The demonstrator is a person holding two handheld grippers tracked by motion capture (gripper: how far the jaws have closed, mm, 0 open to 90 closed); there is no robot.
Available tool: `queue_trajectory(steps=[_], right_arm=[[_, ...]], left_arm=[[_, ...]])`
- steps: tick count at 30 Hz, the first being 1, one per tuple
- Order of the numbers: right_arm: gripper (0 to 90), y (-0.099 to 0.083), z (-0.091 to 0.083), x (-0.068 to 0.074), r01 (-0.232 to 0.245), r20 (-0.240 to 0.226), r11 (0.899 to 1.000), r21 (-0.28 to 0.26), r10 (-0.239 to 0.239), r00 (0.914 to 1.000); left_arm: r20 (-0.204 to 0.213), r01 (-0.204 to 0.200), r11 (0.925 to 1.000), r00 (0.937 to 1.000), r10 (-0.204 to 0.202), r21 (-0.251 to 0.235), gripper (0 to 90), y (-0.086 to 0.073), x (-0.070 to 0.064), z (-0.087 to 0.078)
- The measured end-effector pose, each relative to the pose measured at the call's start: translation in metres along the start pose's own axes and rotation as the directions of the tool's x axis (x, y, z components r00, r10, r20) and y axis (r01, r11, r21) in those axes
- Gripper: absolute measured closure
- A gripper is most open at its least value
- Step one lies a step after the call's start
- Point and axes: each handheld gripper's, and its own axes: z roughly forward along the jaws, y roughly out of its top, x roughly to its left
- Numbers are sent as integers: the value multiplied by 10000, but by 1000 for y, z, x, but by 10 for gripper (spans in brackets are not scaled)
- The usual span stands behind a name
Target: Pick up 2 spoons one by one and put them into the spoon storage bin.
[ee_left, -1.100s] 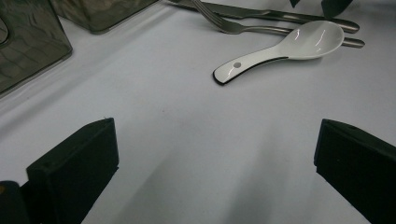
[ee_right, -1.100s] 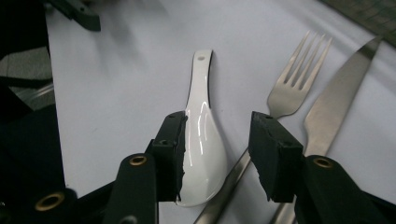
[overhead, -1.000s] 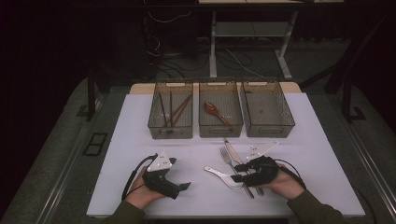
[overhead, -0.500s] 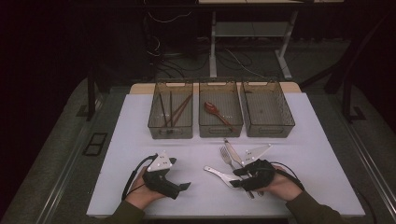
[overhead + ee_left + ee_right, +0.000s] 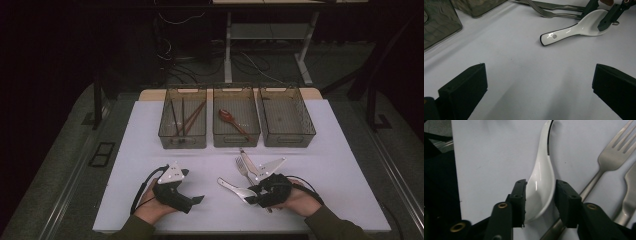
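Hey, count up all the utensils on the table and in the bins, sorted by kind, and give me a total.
Chopsticks in the left bin: 4, as best I can tell
Wooden spoon in the middle bin: 1
White ceramic spoon between the right gripper's jaws: 1
Metal fork on the table: 1
Metal knife beside the fork: 1
Total: 8

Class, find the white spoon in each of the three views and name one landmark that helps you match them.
High view: the white spoon lies low and right of centre, bowl at the right hand-held gripper.
Left gripper view: upper right, handle pointing left.
Right gripper view: centre, bowl between the jaws.
Shared landmark: the fork beside it.
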Motion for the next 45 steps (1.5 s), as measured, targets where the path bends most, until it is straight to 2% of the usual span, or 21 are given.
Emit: queue_trajectory(steps=[2,12,19,25,29,34,35,37,39,45], right_arm=[[659,0,0,0,129,-11,9999,67,-129,9999],[762,2,0,1,129,-103,9999,62,-128,9999],[799,3,1,3,182,-79,9998,-53,-182,9998],[812,5,0,5,477,61,9988,-102,-476,9988],[813,5,0,5,503,93,9987,-85,-502,9987],[812,6,-4,6,229,122,9992,-327,-225,9997],[812,5,-5,5,393,232,9986,-366,-385,9990],[812,6,-6,4,353,274,9983,-462,-341,9990],[812,6,-7,5,68,244,9982,-596,-54,9997],[812,6,-11,3,56,327,9965,-830,-29,9995]], left_arm=[[0,-2,10000,10000,2,7,0,0,0,0],[1,-11,10000,10000,11,15,0,0,0,0],[4,-11,10000,10000,11,5,0,0,0,0],[3,-7,10000,10000,7,23,0,0,0,0],[-19,27,10000,10000,-27,25,0,-1,2,-1],[-35,65,10000,10000,-65,-3,0,-1,2,-1],[-33,50,10000,10000,-50,1,0,-1,2,-1],[-28,56,10000,10000,-56,-2,0,-1,2,0],[-31,67,10000,10000,-67,-8,0,-1,2,0],[-13,58,10000,10000,-58,-4,0,-1,2,-1]])
